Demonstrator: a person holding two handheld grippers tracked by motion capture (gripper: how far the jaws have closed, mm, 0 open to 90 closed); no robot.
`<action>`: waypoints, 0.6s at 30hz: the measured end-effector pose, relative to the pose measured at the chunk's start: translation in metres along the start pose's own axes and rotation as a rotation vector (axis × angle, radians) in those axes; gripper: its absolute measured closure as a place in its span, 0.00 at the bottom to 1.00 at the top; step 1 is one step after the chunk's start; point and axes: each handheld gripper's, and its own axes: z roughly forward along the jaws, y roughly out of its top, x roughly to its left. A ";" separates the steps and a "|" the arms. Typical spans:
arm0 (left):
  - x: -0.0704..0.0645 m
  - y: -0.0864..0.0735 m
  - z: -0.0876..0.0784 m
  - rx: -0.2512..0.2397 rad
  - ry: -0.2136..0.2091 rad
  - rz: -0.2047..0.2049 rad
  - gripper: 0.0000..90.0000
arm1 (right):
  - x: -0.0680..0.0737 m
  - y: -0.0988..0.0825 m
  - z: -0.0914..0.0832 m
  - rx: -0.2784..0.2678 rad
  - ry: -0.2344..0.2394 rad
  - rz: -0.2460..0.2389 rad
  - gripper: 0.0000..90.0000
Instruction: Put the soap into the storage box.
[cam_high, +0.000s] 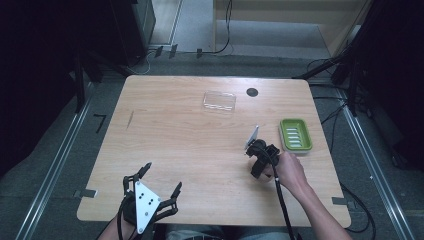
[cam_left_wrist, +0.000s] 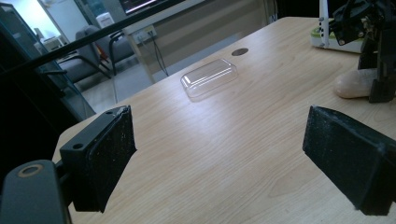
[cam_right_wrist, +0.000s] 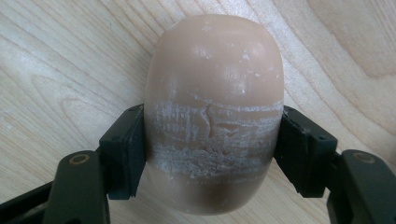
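1. Right gripper (cam_right_wrist: 212, 140) clamped on a tan soap bar (cam_right_wrist: 215, 112) – pads (cam_right_wrist: 126, 154) pressed to both flanks, bar lying on the desk (cam_high: 190, 135) near the green soap dish (cam_high: 295, 134)
2. Left gripper (cam_high: 161, 181) spread wide, empty – low at the near desk edge, well apart from the soap

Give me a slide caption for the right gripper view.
Right gripper shut on a tan soap bar, its scuffed middle clamped between both black pads above the wooden table.
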 end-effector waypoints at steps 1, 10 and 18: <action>0.000 0.000 0.000 0.000 0.000 0.000 0.11 | 0.000 0.000 0.000 -0.001 -0.002 -0.004 0.36; 0.000 0.000 0.000 -0.001 0.001 -0.001 0.11 | 0.002 0.001 -0.002 0.018 -0.010 -0.013 0.37; 0.000 0.000 0.000 -0.002 0.001 0.000 0.11 | 0.001 -0.001 -0.010 0.006 -0.011 -0.014 0.37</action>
